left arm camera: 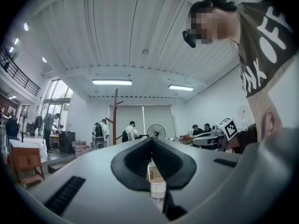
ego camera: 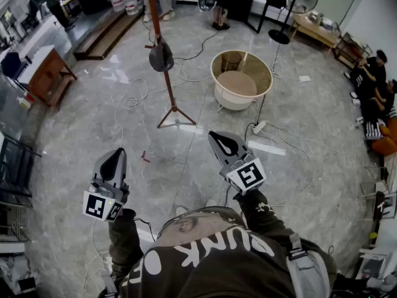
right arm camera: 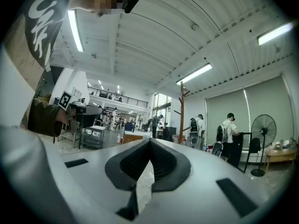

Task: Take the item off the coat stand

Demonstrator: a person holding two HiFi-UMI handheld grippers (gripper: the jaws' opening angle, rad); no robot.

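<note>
Floor (ego camera: pixel 186 160): grey stone tiles carrying all listed things. Coat stand (ego camera: pixel 153 11): brown wooden pole on splayed feet, upright on the far middle part of the floor, well apart from both claws; also seen in the left gripper view (left arm camera: pixel 115 115) and the right gripper view (right arm camera: pixel 181 115). Dark item (ego camera: pixel 160 57): cap-like, hanging partway up the pole of the coat stand, touching it, off the floor. Tub (ego camera: pixel 213 73): round, pale rim, standing on the floor to the right of the coat stand, apart from it. Power strip (ego camera: pixel 259 127): white, lying on the floor near the tub, with cables trailing across the tiles. Left claw (ego camera: pixel 116 157) (left arm camera: pixel 151 141): held low at the near edge of the floor, pressed together, nothing between its tips. Right claw (ego camera: pixel 218 140) (right arm camera: pixel 150 143): held beside it, likewise pressed together and empty, pointing toward the coat stand.
</note>
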